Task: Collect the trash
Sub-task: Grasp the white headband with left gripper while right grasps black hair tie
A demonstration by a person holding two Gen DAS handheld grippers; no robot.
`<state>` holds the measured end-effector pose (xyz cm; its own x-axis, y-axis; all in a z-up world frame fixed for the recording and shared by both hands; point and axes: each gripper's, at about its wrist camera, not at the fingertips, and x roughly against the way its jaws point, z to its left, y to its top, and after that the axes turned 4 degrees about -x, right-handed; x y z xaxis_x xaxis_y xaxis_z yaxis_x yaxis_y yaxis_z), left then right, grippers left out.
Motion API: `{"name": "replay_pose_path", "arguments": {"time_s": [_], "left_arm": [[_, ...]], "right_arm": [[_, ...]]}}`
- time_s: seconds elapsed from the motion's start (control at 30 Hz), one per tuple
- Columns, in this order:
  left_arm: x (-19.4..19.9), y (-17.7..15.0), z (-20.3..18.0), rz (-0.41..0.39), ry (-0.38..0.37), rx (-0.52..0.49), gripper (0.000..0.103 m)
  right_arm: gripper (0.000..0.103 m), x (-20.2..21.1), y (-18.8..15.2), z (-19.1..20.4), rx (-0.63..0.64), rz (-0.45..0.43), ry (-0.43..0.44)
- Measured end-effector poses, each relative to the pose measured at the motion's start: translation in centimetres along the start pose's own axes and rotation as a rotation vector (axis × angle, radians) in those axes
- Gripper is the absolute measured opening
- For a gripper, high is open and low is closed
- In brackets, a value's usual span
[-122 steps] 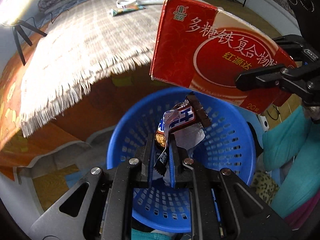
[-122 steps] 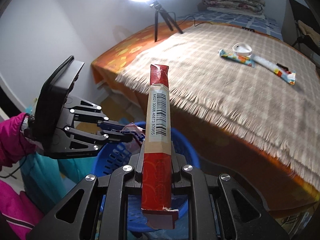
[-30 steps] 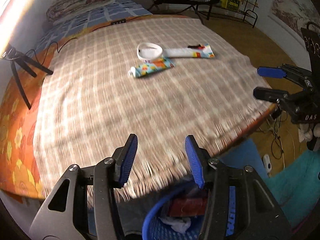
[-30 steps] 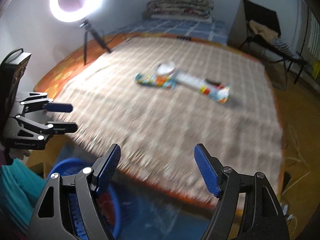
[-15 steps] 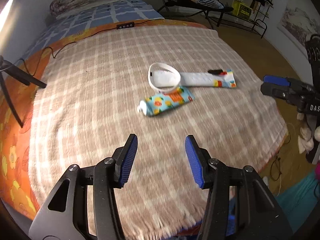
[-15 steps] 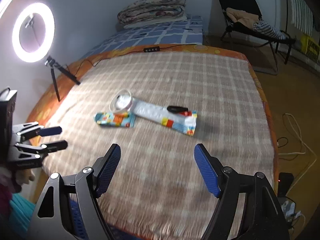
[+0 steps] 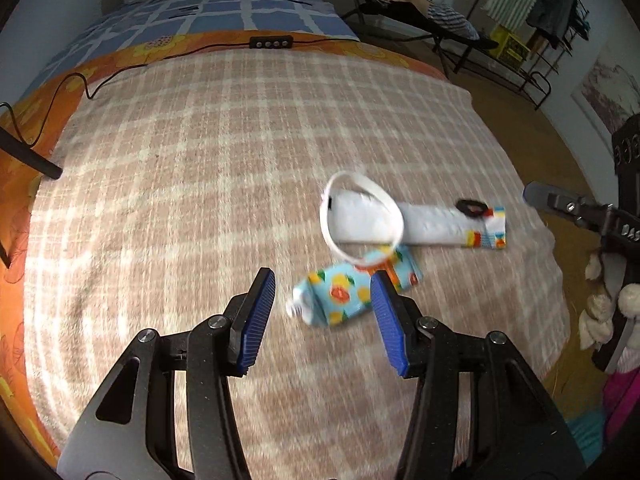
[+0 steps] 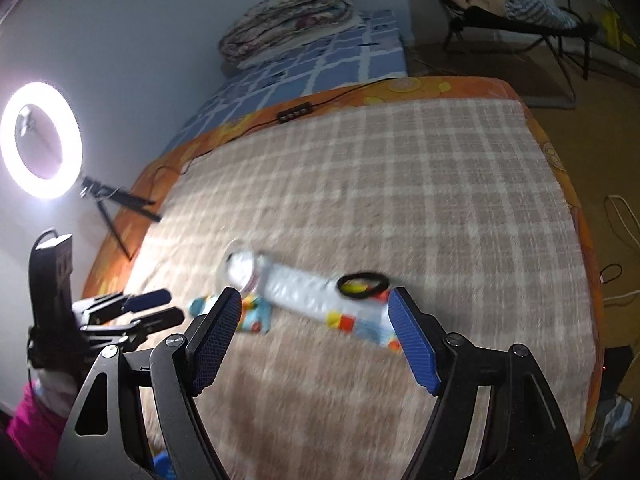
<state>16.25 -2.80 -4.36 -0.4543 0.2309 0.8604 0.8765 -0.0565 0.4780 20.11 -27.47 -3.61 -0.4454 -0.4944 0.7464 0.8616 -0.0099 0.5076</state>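
Both claws have advanced over the plaid blanket (image 7: 200, 184); left gripper (image 7: 322, 316), jaws apart and empty, sits nearest the fruit-print tube (image 7: 354, 294), which lies crosswise just ahead-right; right gripper (image 8: 314, 340), jaws also apart, faces the long white wrapper (image 8: 320, 300).

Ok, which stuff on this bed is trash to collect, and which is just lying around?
Trash:
- fruit-print tube
- long white wrapper
- white ring
- black ring

Lying about:
- plaid blanket
- folded quilt
- ring light
- cable remote
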Motion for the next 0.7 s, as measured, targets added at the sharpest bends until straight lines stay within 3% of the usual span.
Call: {"name": "replay_pose_path", "arguments": {"time_s": [0.03,0.1,0.43,0.53,0.7], "left_arm": [[-0.3,0.3,0.1,-0.002,0.003,0.004,0.051],[-1.0,0.9,0.2,-0.004,0.001,0.014,0.051],[-4.0,2.1,0.0,0.019,0.026,0.019,0.051],[-4.5,2.2,0.1,0.025,0.029,0.025,0.042],[-5.5,2.6,0.4,0.028,0.022,0.032,0.027]], "right_arm": [[0.075,-0.6,0.3,-0.3,-0.014,0.006,-0.007],[0.064,-1.5,0.6,-0.9,-0.032,0.024,-0.008],[0.046,-5.5,1.6,-3.0,-0.076,0.096,-0.035],[0.044,-6.4,1.5,-3.6,-0.078,0.117,-0.055],[0.027,-6.9,1.0,-4.0,-0.087,0.136,-0.046]]}}
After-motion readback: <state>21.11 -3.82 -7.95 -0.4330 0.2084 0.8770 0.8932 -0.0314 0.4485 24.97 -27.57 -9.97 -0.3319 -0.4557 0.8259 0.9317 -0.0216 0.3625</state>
